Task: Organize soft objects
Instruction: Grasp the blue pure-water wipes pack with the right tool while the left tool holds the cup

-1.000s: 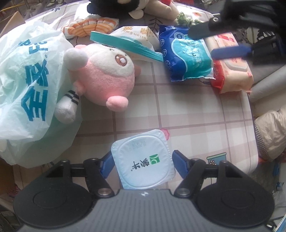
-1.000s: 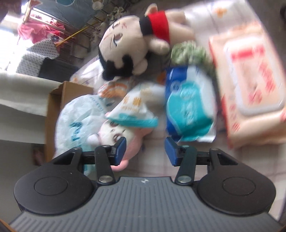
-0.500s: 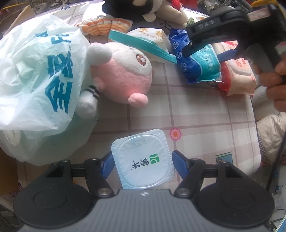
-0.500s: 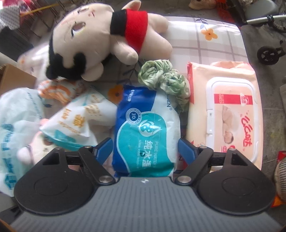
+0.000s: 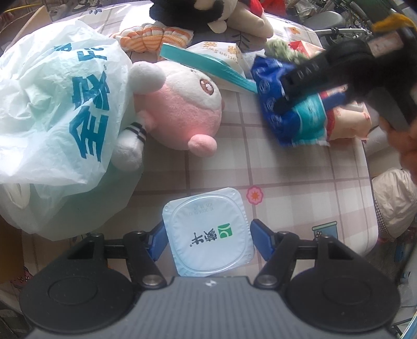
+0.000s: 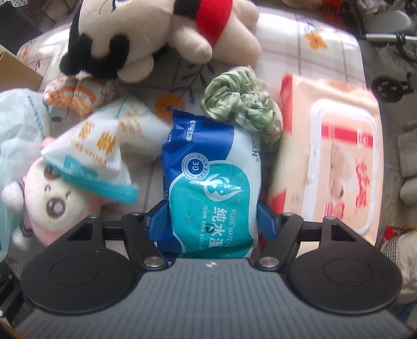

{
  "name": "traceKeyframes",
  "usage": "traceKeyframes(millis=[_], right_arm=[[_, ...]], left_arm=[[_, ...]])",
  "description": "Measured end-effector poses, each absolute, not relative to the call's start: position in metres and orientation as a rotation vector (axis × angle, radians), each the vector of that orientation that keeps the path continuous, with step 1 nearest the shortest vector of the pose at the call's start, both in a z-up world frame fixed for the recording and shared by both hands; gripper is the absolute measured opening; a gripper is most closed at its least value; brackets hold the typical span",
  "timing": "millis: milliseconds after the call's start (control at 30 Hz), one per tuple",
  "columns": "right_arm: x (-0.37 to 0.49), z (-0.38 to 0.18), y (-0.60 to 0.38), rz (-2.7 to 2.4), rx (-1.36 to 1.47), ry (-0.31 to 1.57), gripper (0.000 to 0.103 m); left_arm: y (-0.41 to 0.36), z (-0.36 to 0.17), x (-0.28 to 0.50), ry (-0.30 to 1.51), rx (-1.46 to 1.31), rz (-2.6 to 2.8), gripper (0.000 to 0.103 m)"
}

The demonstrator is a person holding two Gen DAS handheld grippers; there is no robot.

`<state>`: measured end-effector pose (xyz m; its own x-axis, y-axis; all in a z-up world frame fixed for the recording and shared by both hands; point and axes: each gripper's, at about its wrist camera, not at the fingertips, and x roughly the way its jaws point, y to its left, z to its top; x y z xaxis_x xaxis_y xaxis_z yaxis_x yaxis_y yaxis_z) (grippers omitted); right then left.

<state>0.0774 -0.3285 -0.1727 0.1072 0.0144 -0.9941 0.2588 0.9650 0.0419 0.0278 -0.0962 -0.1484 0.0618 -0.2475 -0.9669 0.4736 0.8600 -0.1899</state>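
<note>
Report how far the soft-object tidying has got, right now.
Done: nothing looks sorted; the plush toys, white plastic bag and wipes box lie jumbled on the table. In hand: left gripper holds a yogurt cup; right gripper, jaws just closing, straddles the blue wipes pack. Left: everything else.

The black right claw [image 5: 307,94] shows motion-blurred over the blue wet-wipe pack [image 5: 294,117]; the beige black-haired plush doll [image 5: 216,13] is cropped at the top edge.
</note>
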Motion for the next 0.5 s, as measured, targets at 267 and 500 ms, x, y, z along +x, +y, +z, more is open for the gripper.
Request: traceKeyframes(millis=[267, 500], right_arm=[[0.012, -0.176, -0.321, -0.193, 0.388, 1.558, 0.069], [-0.027, -0.174, -0.322, -0.199, 0.509, 1.55, 0.071]], left_arm=[[-0.099, -0.151, 0.019, 1.4, 0.227, -0.55, 0.069], [-0.108, -0.153, 0.016, 1.396, 0.283, -0.541, 0.069]])
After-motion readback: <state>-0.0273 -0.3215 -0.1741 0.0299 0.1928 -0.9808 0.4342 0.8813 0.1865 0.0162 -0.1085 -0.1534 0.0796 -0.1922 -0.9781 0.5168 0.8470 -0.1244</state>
